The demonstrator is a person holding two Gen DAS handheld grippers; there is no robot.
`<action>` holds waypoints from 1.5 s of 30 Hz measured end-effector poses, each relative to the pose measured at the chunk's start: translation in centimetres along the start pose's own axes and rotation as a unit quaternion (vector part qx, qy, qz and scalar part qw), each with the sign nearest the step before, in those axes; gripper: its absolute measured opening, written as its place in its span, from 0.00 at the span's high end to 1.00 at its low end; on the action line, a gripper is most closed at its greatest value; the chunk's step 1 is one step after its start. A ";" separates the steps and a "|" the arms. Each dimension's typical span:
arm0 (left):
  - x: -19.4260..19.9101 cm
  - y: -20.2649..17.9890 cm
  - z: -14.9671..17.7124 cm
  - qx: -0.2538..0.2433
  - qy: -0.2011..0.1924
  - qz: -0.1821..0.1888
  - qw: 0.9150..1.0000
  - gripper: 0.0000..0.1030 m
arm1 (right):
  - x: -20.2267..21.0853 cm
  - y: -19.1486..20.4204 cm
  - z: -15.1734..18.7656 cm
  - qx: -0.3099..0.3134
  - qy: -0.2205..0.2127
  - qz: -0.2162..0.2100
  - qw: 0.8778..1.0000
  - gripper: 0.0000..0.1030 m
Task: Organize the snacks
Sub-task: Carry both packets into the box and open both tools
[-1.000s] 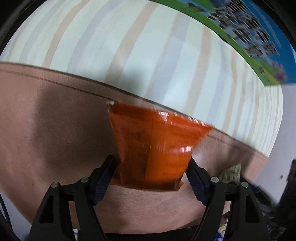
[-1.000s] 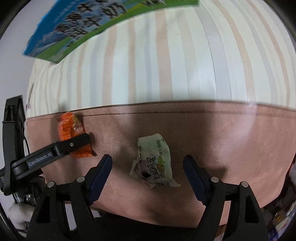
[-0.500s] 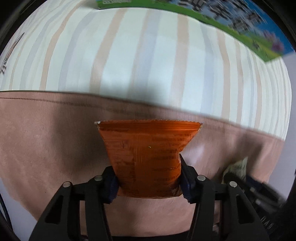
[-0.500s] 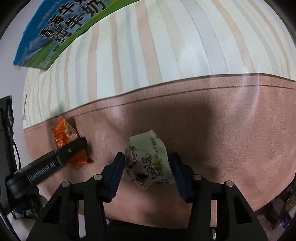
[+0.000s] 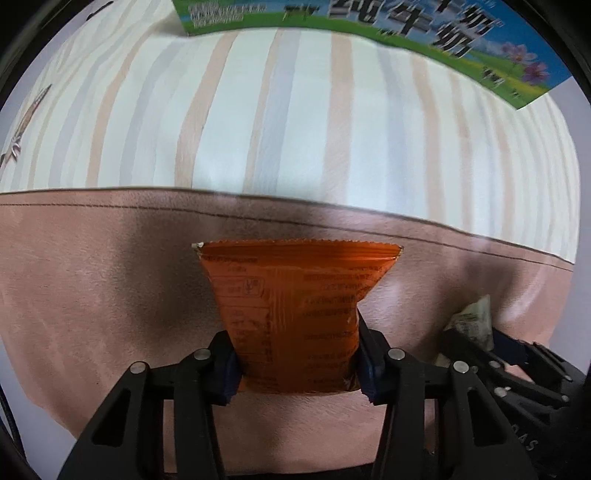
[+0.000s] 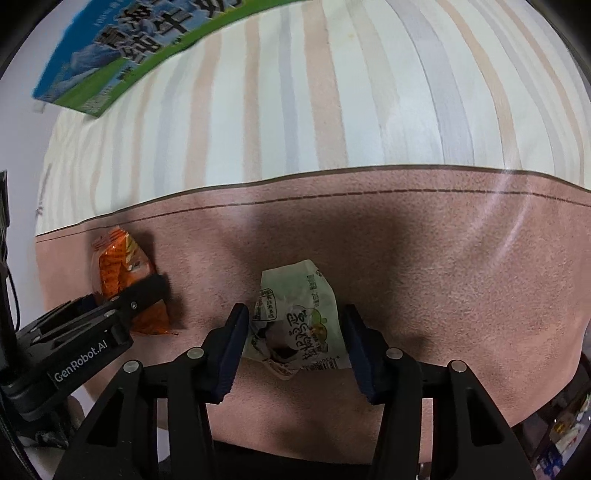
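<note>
An orange snack packet (image 5: 295,317) lies on the pink mat (image 5: 92,277). My left gripper (image 5: 297,363) is shut on the packet's near end, both pads pressed against its sides. It also shows in the right wrist view (image 6: 125,284) at the left, with the left gripper (image 6: 144,291) on it. A pale green and white snack packet (image 6: 295,317) lies on the mat in front of my right gripper (image 6: 293,343), whose jaws stand on either side of it, touching or nearly touching its edges. The same packet shows in the left wrist view (image 5: 474,321) at the right.
The mat (image 6: 443,277) covers the near part of a striped tablecloth (image 5: 295,122). A blue and green milk carton box (image 5: 369,26) lies at the far edge, also in the right wrist view (image 6: 140,51). Clutter shows past the table's right edge (image 6: 565,424).
Both grippers have narrowed. The left closed onto the orange packet and squared up to it. The right moved in over the green packet and its jaws closed to the packet's sides.
</note>
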State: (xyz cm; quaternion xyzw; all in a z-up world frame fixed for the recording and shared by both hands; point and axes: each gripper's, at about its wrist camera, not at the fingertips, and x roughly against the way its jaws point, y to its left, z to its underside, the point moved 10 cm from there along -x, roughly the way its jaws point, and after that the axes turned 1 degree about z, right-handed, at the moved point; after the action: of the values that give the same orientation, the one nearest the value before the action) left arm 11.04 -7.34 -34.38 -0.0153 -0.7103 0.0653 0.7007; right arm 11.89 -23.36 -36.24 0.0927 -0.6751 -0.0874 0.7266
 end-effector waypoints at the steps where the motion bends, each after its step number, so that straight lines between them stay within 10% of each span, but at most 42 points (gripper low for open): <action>1: 0.8 -0.1 -0.3 -0.002 -0.005 0.002 1.000 0.55 | 0.4 0.3 0.1 -0.001 0.000 -0.010 1.000 0.49; 8: 9.4 -2.9 -5.1 -0.023 -0.074 0.044 0.996 0.55 | 7.0 1.5 -2.3 0.004 -0.036 -0.069 0.997 0.49; 17: 19.2 -4.6 -17.5 -0.069 -0.148 0.063 0.985 0.54 | 20.1 5.2 -15.1 0.055 -0.147 -0.095 0.983 0.49; 24: 14.9 -3.7 -26.4 -0.072 -0.063 0.036 0.995 0.54 | 20.9 6.3 -25.1 0.079 -0.144 -0.036 0.986 0.49; 34: 8.8 -4.0 -26.8 -0.069 0.038 0.038 0.996 0.51 | 13.4 4.0 -28.3 0.073 -0.029 0.005 0.997 0.47; 36: 8.3 -3.7 -26.8 -0.063 0.037 0.035 0.997 0.47 | 12.9 3.4 -28.3 0.069 -0.023 0.015 0.997 0.27; 38: 8.3 -3.4 -26.6 -0.060 0.032 0.030 0.997 0.36 | 12.9 2.9 -28.5 0.068 -0.031 0.031 0.997 0.09; 41: 8.4 -2.9 -26.5 -0.058 0.023 0.016 0.998 0.08 | 13.4 2.2 -28.6 0.066 -0.042 0.051 0.996 0.08; 45: 9.1 -2.7 -26.5 -0.058 0.007 0.009 0.998 0.03 | 14.1 1.6 -28.7 0.058 -0.052 0.070 0.995 0.05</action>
State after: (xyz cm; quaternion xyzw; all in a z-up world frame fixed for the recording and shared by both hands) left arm 37.48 -7.13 -24.78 -0.0626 -0.7078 0.0303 0.7030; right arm 41.53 -24.92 -24.24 0.0825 -0.7210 -0.0020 0.6880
